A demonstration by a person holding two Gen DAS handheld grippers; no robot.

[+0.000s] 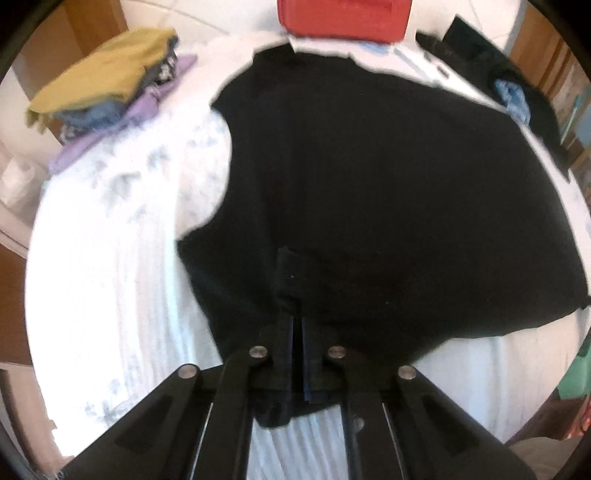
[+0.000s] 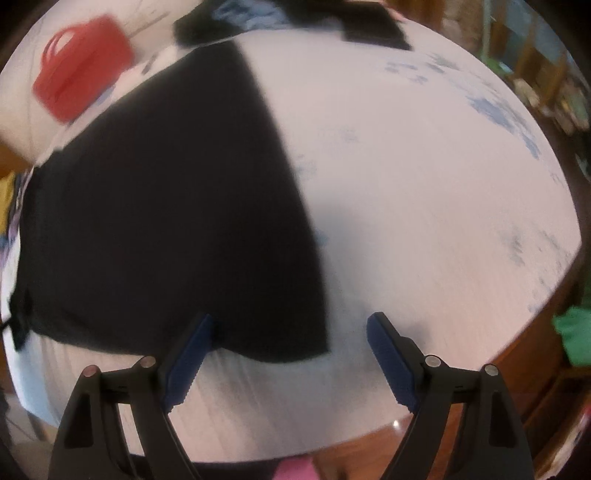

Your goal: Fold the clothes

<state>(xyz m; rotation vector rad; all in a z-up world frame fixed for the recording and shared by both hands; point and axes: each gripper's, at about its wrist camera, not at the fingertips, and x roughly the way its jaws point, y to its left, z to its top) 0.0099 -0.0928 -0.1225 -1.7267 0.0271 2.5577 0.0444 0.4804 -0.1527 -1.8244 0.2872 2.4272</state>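
Black garment point(image 1: 369, 192) pinched by left gripper point(image 1: 297, 332); red bag point(image 1: 343, 18) beyond.

Left gripper point(image 1: 297, 332) has its jaws pinched together (fabric between); right gripper point(image 2: 290, 332) spread wide.

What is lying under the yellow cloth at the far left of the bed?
Under the yellow cloth lie blue and patterned pieces, then a purple one. What lies deeper in the pile is covered.
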